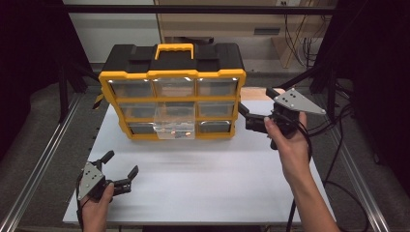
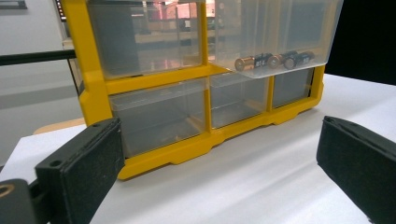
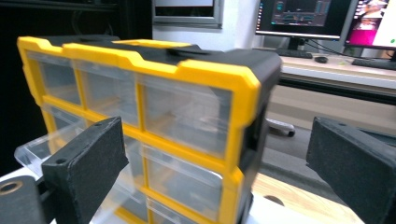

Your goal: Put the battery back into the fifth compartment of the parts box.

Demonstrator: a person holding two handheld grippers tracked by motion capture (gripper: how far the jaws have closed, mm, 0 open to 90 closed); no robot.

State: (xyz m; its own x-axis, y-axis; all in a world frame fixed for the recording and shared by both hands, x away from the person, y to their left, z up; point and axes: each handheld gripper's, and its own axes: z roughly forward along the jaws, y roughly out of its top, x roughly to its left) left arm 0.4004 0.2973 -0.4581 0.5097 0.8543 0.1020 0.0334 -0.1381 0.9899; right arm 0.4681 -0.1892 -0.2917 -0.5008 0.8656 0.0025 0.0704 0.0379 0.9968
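The yellow-and-black organizer (image 1: 173, 92) stands upright at the far edge of the white surface (image 1: 203, 179), its long axis across it. Its middle drawer (image 1: 175, 124) juts toward the person, holding what look like batteries (image 2: 273, 59) (lying sideways). In front of the organizer the left hand-held gripper (image 1: 121, 169) hangs spread; just right of it, the right hand-held gripper (image 1: 251, 108) is spread too.

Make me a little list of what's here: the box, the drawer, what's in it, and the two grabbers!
box: yellow and black organizer, upright on the white table, nine clear drawers
open drawer: middle one, pulled out toward the person
inside: batteries lying on its floor
left gripper: open, low over the table's near left, holding nothing
right gripper: open, beside the box's right end, holding nothing
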